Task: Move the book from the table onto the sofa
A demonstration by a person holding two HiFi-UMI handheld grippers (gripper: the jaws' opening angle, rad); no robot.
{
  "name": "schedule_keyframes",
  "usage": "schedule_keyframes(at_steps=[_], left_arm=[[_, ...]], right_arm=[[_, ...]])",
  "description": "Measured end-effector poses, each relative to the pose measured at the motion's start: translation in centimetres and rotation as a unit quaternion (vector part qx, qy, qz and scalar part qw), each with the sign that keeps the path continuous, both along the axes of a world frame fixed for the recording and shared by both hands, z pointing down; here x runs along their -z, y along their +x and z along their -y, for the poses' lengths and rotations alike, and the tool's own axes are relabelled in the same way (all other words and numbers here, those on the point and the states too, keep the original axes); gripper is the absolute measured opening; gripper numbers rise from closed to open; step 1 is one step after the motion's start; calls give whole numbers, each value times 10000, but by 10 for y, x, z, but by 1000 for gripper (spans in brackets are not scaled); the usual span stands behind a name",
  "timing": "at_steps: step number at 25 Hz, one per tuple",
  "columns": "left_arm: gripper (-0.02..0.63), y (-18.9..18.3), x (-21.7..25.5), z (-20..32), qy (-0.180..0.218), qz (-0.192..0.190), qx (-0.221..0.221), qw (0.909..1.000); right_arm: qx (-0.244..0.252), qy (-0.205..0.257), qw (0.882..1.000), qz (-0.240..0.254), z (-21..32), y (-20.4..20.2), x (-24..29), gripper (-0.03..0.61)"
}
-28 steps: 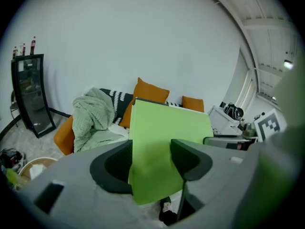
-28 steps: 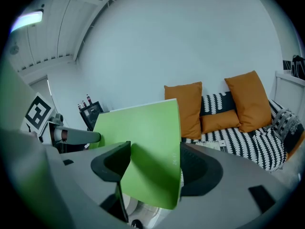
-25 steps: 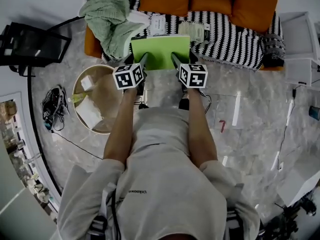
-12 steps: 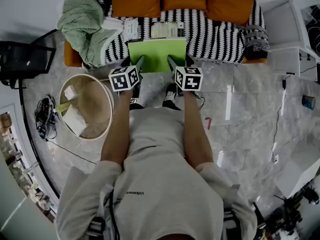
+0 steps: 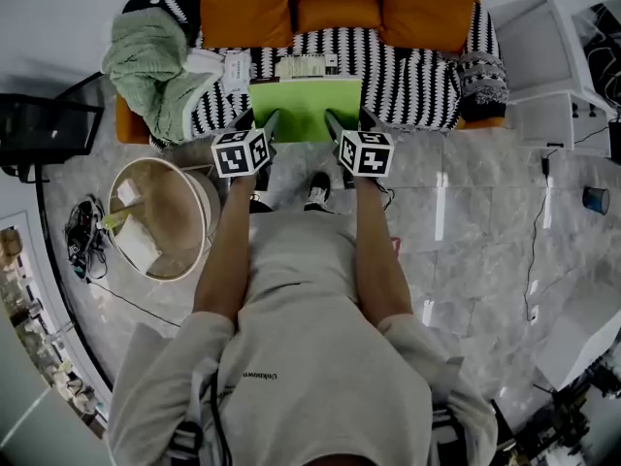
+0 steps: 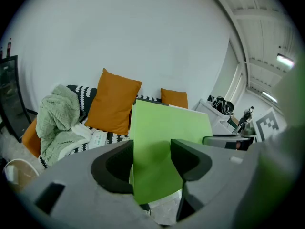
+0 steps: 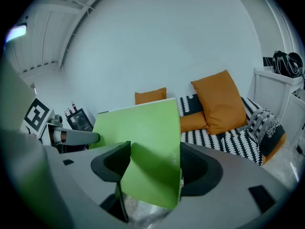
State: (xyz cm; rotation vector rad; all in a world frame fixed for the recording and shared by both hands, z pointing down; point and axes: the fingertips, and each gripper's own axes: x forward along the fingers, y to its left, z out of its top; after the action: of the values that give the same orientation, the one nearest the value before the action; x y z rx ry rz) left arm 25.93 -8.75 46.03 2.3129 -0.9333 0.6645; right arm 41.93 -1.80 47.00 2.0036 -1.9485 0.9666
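Two grippers: the left gripper (image 5: pixel 260 122) and the right gripper (image 5: pixel 349 122) are level and side by side, held out ahead of the person.
Left gripper grip: in the left gripper view (image 6: pixel 151 161) its jaws are closed down to a narrow gap, and a flat bright-green book (image 6: pixel 167 128) fills that gap; it grips the near edge at the left corner.
Right gripper grip: in the right gripper view (image 7: pixel 155 168) the jaws likewise pinch the same book (image 7: pixel 143 123) at its near right corner.
Book: it spans from one gripper to the other (image 5: pixel 305 105) and reaches forward from both, its far part over the front of the seat; I cannot tell whether it touches the seat.
Sofa: a black-and-white striped sofa (image 5: pixel 417 76) with orange cushions (image 5: pixel 430 3) lies straight ahead of the grippers.
Ahead of the book: pale printed booklets (image 5: pixel 306 66) lie on the seat just past its far edge.
Left of the left gripper: a crumpled pale-green blanket (image 5: pixel 146 66) lies on the sofa's end.
Behind and left of the left gripper: a round beige tabletop (image 5: pixel 184 212) stands well apart from the book.
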Motion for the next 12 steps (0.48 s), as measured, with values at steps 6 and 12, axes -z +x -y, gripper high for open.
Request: schedule_keyframes(at_steps=[6,12], left_arm=[[250,1,6,-2,205,196,49,9996],[250,3,2,-9,159,210,17,9997]], right_arm=[[96,29,9999,67,1,1,1,309],[85,-5,10000,26,-7,3,-1,310]])
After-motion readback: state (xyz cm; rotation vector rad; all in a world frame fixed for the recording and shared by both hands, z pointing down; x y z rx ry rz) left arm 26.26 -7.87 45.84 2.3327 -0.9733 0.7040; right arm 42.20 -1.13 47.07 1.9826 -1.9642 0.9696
